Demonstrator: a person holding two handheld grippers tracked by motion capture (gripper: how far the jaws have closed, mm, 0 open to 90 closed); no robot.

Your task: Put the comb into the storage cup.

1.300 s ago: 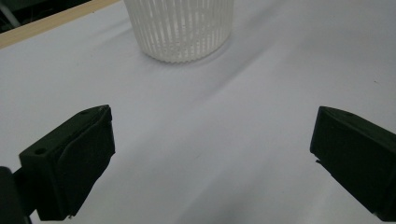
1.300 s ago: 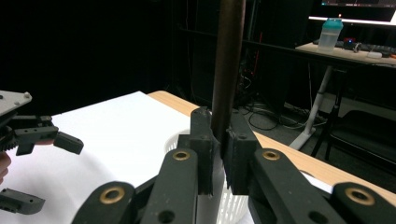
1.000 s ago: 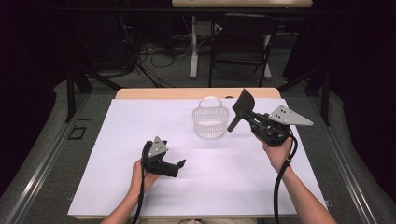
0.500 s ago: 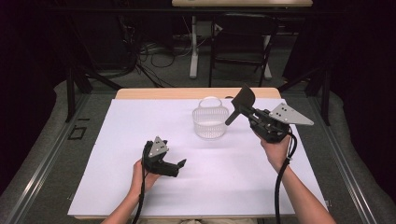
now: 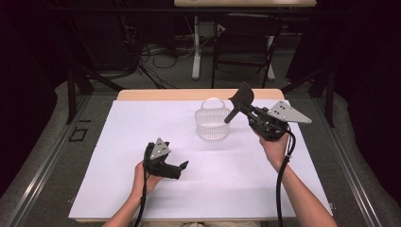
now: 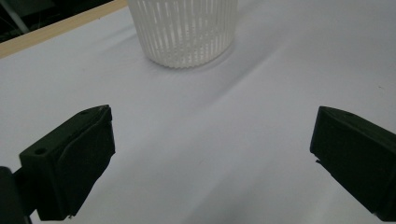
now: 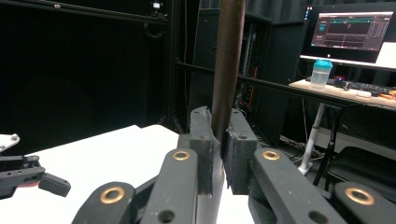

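A white slotted basket (image 5: 213, 124) stands upright on the white table (image 5: 118, 142) toward its far side; in the left gripper view the basket (image 6: 183, 32) is ahead, at the top. My right gripper (image 5: 247, 113) hovers just right of the basket, shut on the handle of a black spatula (image 5: 242, 98) whose blade tilts up and to the left above the basket's right rim. In the right gripper view the jaws (image 7: 219, 135) clamp the dark spatula handle (image 7: 227, 60), which runs straight up. My left gripper (image 5: 182, 168) rests low at the near centre, open and holding nothing (image 6: 210, 154).
A wooden strip (image 5: 189, 94) marks the table's far edge. Behind it are a black chair (image 5: 246, 42), desk legs and floor cables. The right gripper view takes in a desk with a lit monitor (image 7: 350, 32) and a bottle (image 7: 321, 73).
My right gripper has drifted slightly left toward the basket with the spatula still in it. The left gripper has stayed put.
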